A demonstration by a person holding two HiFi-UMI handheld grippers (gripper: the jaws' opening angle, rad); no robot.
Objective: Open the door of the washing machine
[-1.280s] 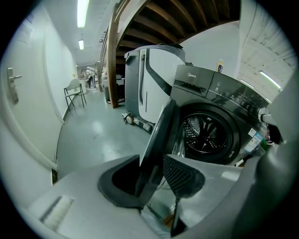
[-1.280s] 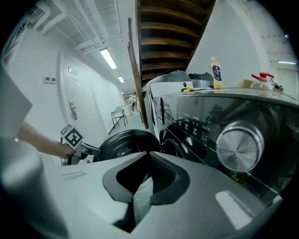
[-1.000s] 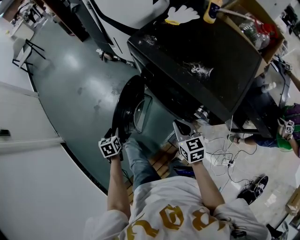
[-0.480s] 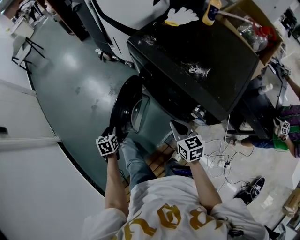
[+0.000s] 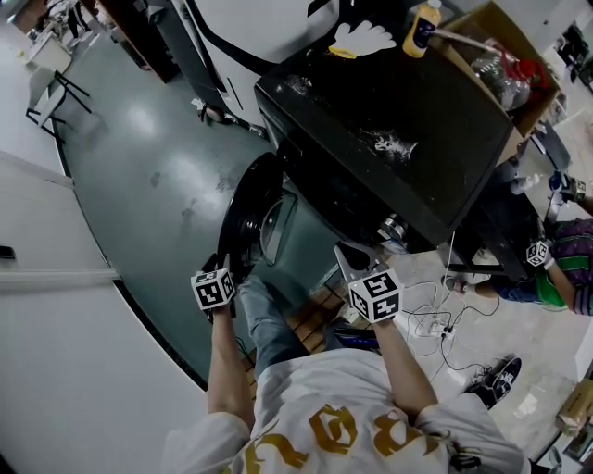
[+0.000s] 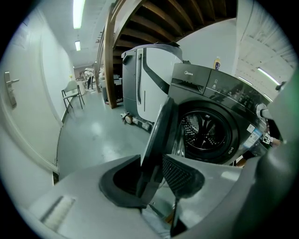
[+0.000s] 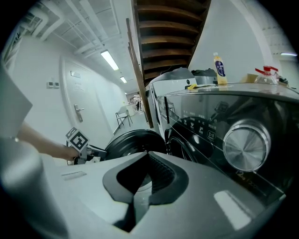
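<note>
The black washing machine (image 5: 389, 120) stands with its round door (image 5: 246, 213) swung wide to the left. The steel drum (image 6: 205, 133) shows in the left gripper view. My left gripper (image 5: 222, 268) is shut on the door's outer rim, and the door edge (image 6: 161, 135) runs up from between its pads. My right gripper (image 5: 357, 259) is shut on nothing and hangs below the front of the control panel. In the right gripper view its jaws (image 7: 140, 186) point at the open door (image 7: 135, 140), with the silver dial (image 7: 246, 144) to the right.
A detergent bottle (image 5: 423, 23) and a cardboard box (image 5: 500, 56) sit at the machine's back. A white appliance (image 6: 149, 79) stands behind. Cables (image 5: 445, 315) lie on the floor at right, near another person (image 5: 556, 278). A wooden pallet (image 5: 310, 324) lies under the machine.
Both grippers and the door hold nearly the same places. The person at the right has shifted their arm.
</note>
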